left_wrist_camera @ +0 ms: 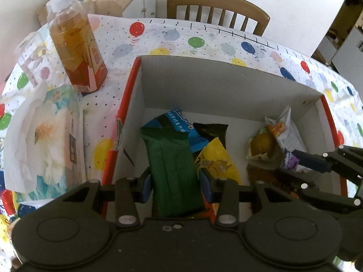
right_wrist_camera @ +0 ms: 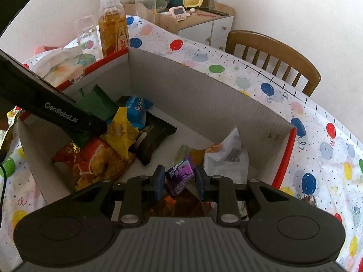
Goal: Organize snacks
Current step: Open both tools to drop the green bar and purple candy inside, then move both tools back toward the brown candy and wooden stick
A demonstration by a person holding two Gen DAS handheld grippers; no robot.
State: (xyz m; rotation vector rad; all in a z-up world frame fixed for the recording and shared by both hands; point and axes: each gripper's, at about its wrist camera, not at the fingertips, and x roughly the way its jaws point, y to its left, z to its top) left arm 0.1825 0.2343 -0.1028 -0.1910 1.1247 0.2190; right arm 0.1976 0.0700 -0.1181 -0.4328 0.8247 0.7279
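Both hand-held grippers are down inside the cardboard box [left_wrist_camera: 226, 83], which sits on the worktop [left_wrist_camera: 158, 38] under a balloon-print cloth.

Left hand-held gripper [left_wrist_camera: 175, 181]: jaws narrow, blue pads pressed on both sides of a green snack pack [left_wrist_camera: 172, 170]. Pack stands lengthwise between the fingers, far end resting on the pile at the box's left side. No earlier frame, so only the clamped state is readable.

Right hand-held gripper [right_wrist_camera: 180, 181]: jaws narrow, clamped on a small purple candy pack [right_wrist_camera: 181, 176]. Pack is tilted, over the box floor on the right-hand side.

Box contents, left pile: blue packet [left_wrist_camera: 181, 124], black wrapper [left_wrist_camera: 213, 131], yellow packet [left_wrist_camera: 215, 158], all overlapping and touching the green pack. Right wrist view also shows an orange-red snack bag [right_wrist_camera: 95, 161] at the near left, under the yellow one. Right side: a clear bag with a round yellow-green item [left_wrist_camera: 263, 145] and a white crumpled wrapper [right_wrist_camera: 226, 158], just beside the purple pack.

Outside the box, on the worktop: tea bottle [left_wrist_camera: 77, 52] upright near the far left corner, a clear empty cup [right_wrist_camera: 87, 36] beside it, tissue pack [left_wrist_camera: 52, 140] lying along the box's left wall. Wooden chair [left_wrist_camera: 217, 9] behind the worktop.
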